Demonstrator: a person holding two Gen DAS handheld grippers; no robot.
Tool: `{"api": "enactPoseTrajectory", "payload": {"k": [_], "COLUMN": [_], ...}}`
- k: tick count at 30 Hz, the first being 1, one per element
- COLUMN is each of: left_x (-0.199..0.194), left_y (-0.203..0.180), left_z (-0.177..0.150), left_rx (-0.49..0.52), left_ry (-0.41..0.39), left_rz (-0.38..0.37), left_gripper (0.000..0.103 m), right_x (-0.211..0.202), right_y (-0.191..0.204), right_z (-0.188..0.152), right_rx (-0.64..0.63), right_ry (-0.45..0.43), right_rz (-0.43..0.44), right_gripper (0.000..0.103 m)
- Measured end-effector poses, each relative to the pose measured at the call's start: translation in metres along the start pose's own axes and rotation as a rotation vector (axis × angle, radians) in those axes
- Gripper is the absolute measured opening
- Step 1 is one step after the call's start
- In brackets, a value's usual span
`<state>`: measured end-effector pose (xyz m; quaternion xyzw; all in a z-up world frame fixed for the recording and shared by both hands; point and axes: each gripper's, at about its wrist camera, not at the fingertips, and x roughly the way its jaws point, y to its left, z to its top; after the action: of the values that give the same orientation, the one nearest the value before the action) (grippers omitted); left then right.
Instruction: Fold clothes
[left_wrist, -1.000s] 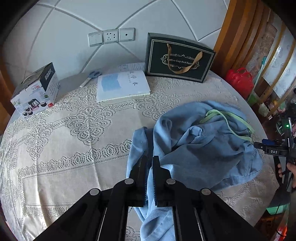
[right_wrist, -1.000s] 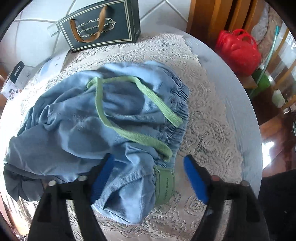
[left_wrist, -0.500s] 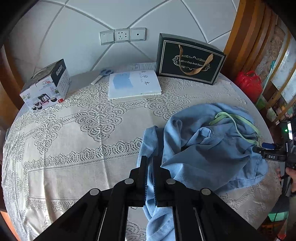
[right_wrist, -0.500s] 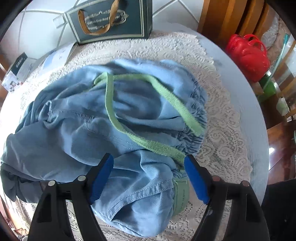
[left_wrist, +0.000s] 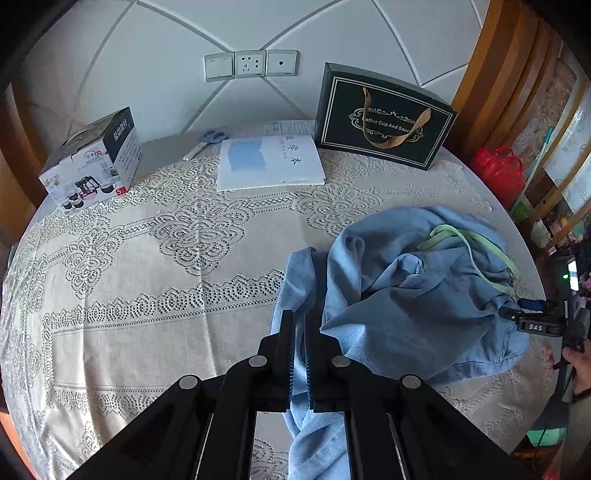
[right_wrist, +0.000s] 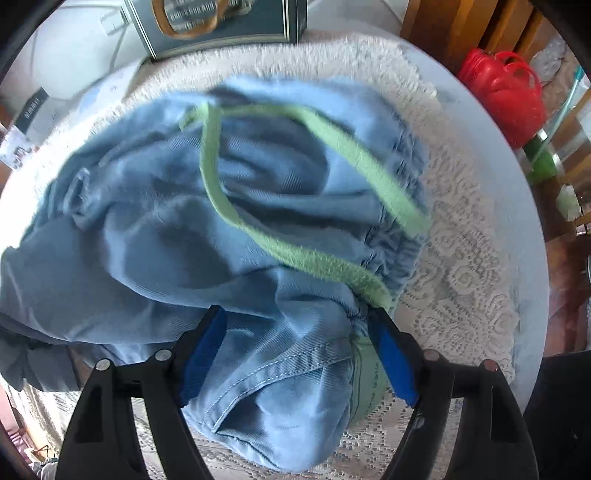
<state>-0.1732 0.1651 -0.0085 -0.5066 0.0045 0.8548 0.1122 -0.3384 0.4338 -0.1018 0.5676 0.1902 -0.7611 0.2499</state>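
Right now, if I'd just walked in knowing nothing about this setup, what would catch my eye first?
Probably the crumpled blue garment with its green drawstring, heaped on the right side of the lace tablecloth. The left gripper is shut on a strip of the cloth, while the right gripper stands open around the waistband end. At the back, a dark gift bag stands against the wall.

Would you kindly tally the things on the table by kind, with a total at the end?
Garments: 1, the blue trousers.
Boxes: 2, the tea set box and the dark gift box.
Booklets: 1, the white booklet.
Scissors: 1, the blue-handled scissors.
Total: 5.
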Motion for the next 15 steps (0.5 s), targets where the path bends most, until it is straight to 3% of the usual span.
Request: {"api": "enactPoseTrajectory", "payload": {"k": [5,10,15], "left_x": [0.001,0.008,0.035], "left_y": [0.001,0.002,0.011], "left_z": [-0.001,-0.002,0.000], "left_rx": [-0.001,0.010,-0.017], "left_ry": [0.002,0.007,0.050], "left_rz": [0.003,0.011,-0.033], "left_gripper": [0.005,0.005,0.005], "right_x": [-0.021,-0.005,-0.003], "right_y": [0.005,0.006,-0.011], "right_z": [0.008,0.023,0.038], "right_rx": [-0.029,-0.023,0.039], "right_ry": [-0.067,-0.054,-0.076], "right_rz": [0.019,-0.012,-0.028], "right_gripper": [0.079,0.079,0.079]}}
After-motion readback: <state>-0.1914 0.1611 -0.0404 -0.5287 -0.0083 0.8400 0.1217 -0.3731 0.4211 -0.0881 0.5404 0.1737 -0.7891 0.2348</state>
